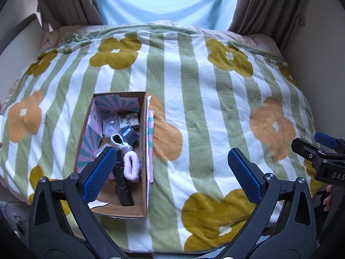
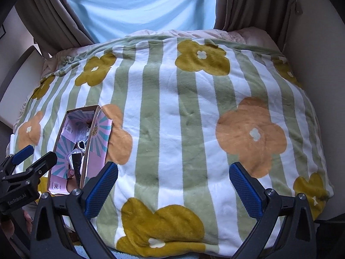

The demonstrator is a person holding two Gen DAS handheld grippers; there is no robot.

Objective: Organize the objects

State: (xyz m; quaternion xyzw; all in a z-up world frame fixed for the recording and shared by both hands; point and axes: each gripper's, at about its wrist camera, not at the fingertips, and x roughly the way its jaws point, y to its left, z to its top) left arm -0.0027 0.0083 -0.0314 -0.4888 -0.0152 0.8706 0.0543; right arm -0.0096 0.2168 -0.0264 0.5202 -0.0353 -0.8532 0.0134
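From my remote station, both grippers hung over a bed, each with its fingers spread wide and holding nothing. The left gripper (image 1: 171,177) showed blue ribbed pads (image 1: 99,172) in the foreground of its own view, the left pad overlapping the near corner of an open cardboard box (image 1: 142,212). The right gripper (image 2: 173,191) hovered over bare blanket (image 2: 172,112), well to the right of the box (image 2: 85,168).

The box lay on the left part of the blanket, its long side running away from me, its inner walls lined in pink and teal rays. Inside, nearest me, a dark tube (image 1: 124,185) lay lengthwise beside a fluffy pink ring (image 1: 132,166), the two touching. Just beyond them sat a small white shoe (image 1: 119,141) and a dark blue box (image 1: 129,135). Farther in were a clear packet (image 1: 111,125) and a black-and-white patterned pack (image 1: 129,119) against the far wall.

The blanket, striped green and white with mustard and orange flowers, covered the bed to its far edge. Beyond it hung brown curtains (image 1: 64,2) on either side of a pale blue sheet (image 1: 168,0). A hand (image 1: 327,196) showed at the right edge of the left view, below the other gripper.
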